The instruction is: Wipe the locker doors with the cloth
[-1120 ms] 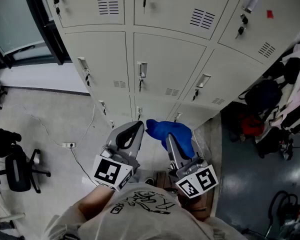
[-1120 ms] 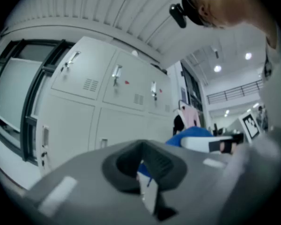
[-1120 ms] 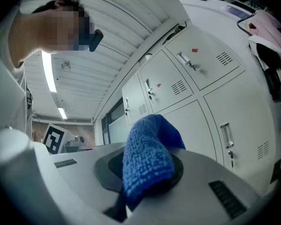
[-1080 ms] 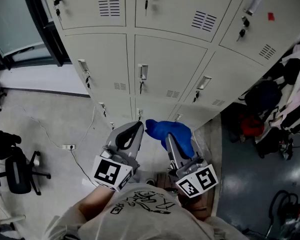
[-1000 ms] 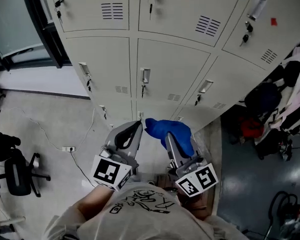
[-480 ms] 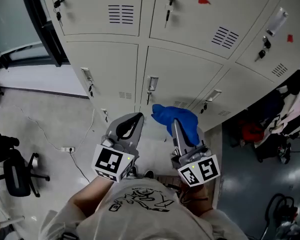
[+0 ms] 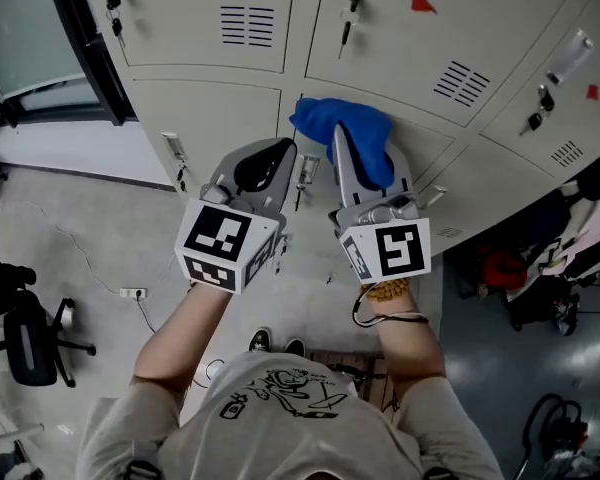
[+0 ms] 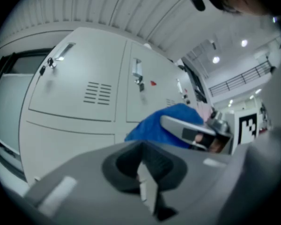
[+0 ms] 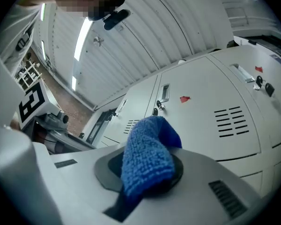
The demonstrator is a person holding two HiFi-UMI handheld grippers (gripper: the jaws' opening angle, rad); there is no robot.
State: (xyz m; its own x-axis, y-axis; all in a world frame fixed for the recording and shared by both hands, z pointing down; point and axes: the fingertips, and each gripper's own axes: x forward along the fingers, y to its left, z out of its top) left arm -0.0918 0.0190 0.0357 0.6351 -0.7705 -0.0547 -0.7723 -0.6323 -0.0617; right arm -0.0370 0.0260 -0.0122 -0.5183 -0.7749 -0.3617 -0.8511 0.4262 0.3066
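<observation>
A blue cloth [image 7: 346, 128] is bunched in my right gripper [image 7: 364, 152], which is shut on it. In the head view the cloth is in front of the seam between two rows of pale grey locker doors [image 7: 230, 118]; whether it touches the metal I cannot tell. The right gripper view has the cloth [image 9: 147, 156] folded over the jaws of the right gripper [image 9: 147, 175], with a vented door [image 9: 210, 111] beyond. My left gripper [image 7: 268, 160] hangs just left of it, shut and empty. From the left gripper [image 8: 147, 186] I see the cloth [image 8: 159, 125] to the right.
Keys hang in the locks [image 7: 350, 3] and handles [image 7: 305, 168] stick out from the doors. A dark window frame [image 7: 80, 48] borders the lockers at left. A black office chair [image 7: 25, 338] and a floor cable [image 7: 135, 293] lie lower left; dark bags [image 7: 525, 268] stand at right.
Both grippers have risen and moved towards the lockers. The cloth has gone from in front of the lowest doors up to the higher row.
</observation>
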